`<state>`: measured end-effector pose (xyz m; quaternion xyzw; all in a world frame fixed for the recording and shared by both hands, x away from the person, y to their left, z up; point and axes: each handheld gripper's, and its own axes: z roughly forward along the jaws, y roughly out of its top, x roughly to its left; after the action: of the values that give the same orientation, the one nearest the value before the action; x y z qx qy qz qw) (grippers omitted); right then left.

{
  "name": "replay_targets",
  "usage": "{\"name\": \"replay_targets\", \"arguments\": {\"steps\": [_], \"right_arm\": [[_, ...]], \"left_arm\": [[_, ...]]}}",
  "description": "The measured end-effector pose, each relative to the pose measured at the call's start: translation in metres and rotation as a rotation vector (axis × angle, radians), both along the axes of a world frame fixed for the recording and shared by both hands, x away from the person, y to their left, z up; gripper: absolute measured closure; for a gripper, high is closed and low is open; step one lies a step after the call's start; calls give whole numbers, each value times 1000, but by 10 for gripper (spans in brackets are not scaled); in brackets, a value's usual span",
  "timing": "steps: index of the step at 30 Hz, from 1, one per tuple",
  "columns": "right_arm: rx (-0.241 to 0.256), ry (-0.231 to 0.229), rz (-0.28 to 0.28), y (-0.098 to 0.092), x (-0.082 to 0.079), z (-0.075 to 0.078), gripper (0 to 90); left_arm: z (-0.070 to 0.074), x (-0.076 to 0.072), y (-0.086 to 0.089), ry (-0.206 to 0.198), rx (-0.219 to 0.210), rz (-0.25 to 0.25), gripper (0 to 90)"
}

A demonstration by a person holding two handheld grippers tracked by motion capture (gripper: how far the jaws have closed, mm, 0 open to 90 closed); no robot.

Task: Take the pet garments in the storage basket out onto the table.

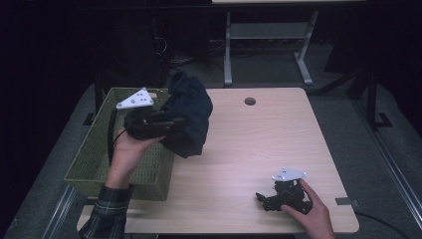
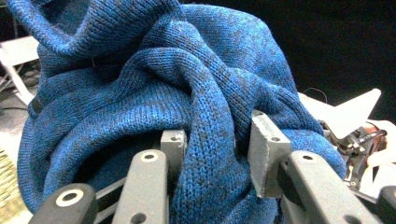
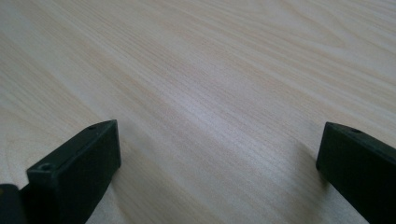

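Observation:
A dark blue knitted garment [image 1: 188,115] hangs bunched in the air above the table's left edge, beside the basket. My left gripper [image 1: 175,122] is shut on a fold of it. In the left gripper view the blue knit [image 2: 154,93] bulges between and over the two jaws, and my left gripper [image 2: 212,144] pinches a thick ridge of it. My right gripper [image 1: 260,198] rests on the wooden table [image 1: 259,139] near its front right, held by a hand. Its jaws stand wide apart with bare wood [image 3: 210,107] between them in the right gripper view.
A green woven basket [image 1: 94,159] stands at the table's left edge, below my left hand. A round cable hole [image 1: 250,101] sits near the table's far edge. Behind the table stand the legs of a white desk frame [image 1: 228,50] on the grey floor.

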<state>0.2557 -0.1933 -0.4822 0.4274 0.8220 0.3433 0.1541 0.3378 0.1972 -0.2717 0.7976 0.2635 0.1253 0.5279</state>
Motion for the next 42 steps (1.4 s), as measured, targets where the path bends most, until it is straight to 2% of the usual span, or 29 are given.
{"name": "replay_targets", "arguments": {"steps": [7,17,25,29,35,36,37,42], "right_arm": [[-1,-3,1,0,0,0,0],[-1,-3,2,0,0,0,0],[-1,-3,1,0,0,0,0],[-1,-3,2,0,0,0,0],[-1,-3,1,0,0,0,0],[-1,-3,1,0,0,0,0],[0,-4,1,0,0,0,0],[-1,-4,2,0,0,0,0]], "left_arm": [[-5,2,-27,6,10,-47,627],[-11,4,-53,12,12,-83,627],[-24,9,-81,30,29,-117,627],[-33,13,-96,44,35,-129,627],[-53,17,-120,67,69,-141,627],[-53,17,-120,67,69,-141,627],[-60,19,-128,77,87,-144,627],[-79,25,-145,104,117,-142,627]]}}
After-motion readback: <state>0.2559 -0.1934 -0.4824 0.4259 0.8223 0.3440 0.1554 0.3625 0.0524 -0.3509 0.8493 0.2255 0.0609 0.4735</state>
